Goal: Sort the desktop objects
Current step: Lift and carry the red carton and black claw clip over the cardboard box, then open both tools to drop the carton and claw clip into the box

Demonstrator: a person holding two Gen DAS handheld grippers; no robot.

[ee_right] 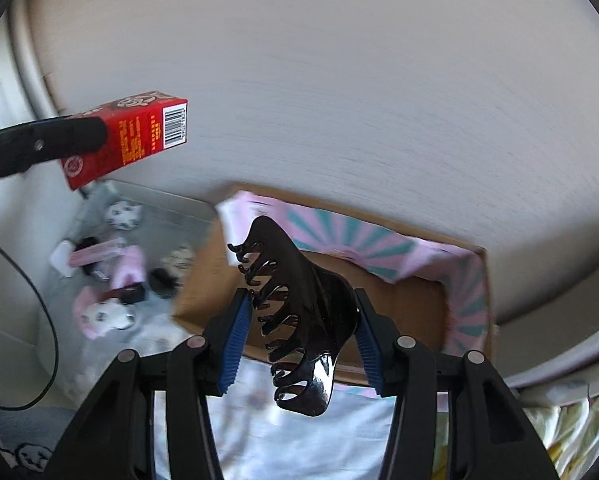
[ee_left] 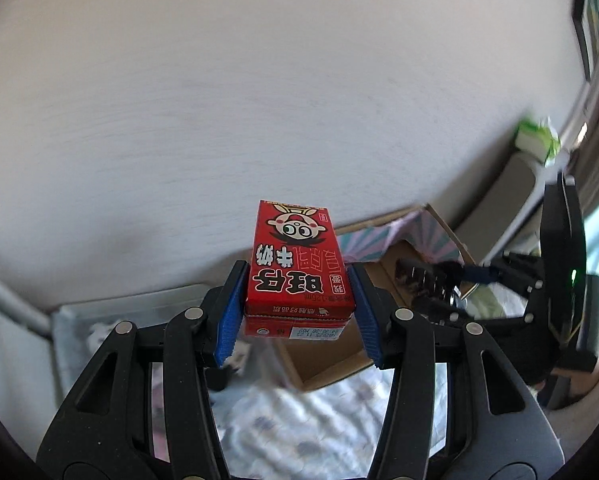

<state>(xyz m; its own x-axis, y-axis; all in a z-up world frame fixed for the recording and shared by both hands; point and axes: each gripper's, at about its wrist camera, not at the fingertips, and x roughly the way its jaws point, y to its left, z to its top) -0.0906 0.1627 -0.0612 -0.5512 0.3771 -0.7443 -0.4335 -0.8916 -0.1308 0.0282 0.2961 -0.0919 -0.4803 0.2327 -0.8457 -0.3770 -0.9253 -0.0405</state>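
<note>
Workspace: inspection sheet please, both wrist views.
Surface: pale wood-grain tabletop, bare where visible.
Job's things: red milk carton held in the air; black hair claw held; open cardboard box with pink-teal flaps below.
Clutter: grey tray of small pink, white and black items; green-white item at far right.
Grippers: left gripper shut on carton; right gripper shut on claw.
Cables: black cable at left.
Surroundings: patterned fabric beneath.
</note>
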